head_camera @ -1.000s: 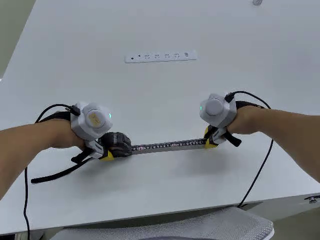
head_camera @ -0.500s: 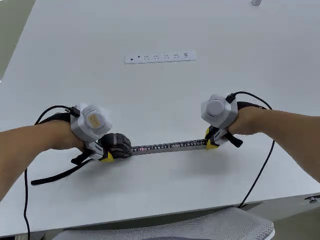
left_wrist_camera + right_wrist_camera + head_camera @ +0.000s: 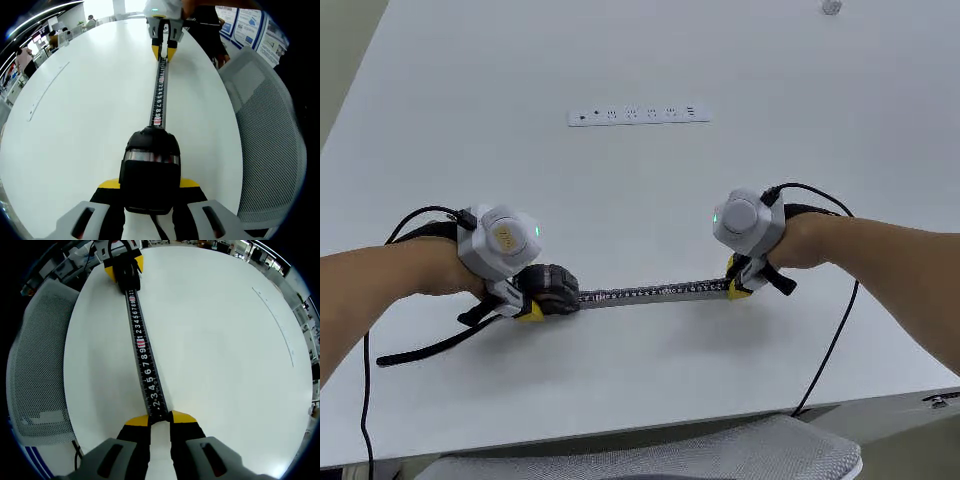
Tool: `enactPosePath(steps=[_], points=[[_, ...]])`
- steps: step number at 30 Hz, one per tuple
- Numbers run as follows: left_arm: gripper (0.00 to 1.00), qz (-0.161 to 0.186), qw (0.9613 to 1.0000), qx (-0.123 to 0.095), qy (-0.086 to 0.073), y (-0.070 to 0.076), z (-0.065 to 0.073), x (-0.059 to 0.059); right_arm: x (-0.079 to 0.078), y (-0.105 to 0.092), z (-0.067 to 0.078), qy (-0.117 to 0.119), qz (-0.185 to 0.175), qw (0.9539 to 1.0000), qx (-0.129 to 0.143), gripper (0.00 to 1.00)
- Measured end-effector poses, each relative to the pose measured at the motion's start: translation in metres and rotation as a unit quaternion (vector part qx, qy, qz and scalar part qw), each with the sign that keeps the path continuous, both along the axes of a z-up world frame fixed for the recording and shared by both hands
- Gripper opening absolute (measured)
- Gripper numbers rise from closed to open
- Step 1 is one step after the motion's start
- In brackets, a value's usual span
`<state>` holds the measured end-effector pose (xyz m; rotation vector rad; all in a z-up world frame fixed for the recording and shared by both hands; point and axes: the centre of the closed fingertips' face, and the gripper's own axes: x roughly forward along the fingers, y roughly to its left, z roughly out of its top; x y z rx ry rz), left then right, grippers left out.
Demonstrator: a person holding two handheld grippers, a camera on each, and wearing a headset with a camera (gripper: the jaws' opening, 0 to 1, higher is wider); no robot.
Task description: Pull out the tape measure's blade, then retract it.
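The black tape measure case [image 3: 552, 290] [image 3: 151, 167] rests on the white table, and my left gripper [image 3: 532, 308] [image 3: 150, 185] is shut on it. Its dark numbered blade [image 3: 655, 292] [image 3: 159, 92] [image 3: 143, 365] stretches out to the right, just above the tabletop. My right gripper [image 3: 738, 289] [image 3: 160, 419] is shut on the blade's free end, its yellow-tipped fingers [image 3: 137, 421] pinching the blade near the low numbers. In the right gripper view the case [image 3: 125, 267] sits far off between the other gripper's yellow tips.
A white power strip [image 3: 638, 114] lies farther back on the table [image 3: 650, 190]. Black cables [image 3: 835, 340] trail from both grippers toward the near edge. A grey mesh chair [image 3: 650, 460] sits below the front edge. A small round object [image 3: 832, 6] lies at the far back.
The right gripper has shifted slightly left, toward the case, so the exposed blade looks a little shorter. The left gripper and case stay put.
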<state>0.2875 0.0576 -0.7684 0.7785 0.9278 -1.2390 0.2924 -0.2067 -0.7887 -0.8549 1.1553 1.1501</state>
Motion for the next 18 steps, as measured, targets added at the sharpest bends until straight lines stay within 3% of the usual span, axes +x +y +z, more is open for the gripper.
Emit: enactPosePath(steps=[18], points=[[0.33, -0.001, 1.0, 0.0, 0.001, -0.0019, 0.0017, -0.0012, -0.005, 0.0012, 0.0047, -0.005, 0.006, 1.0, 0.0, 0.14]])
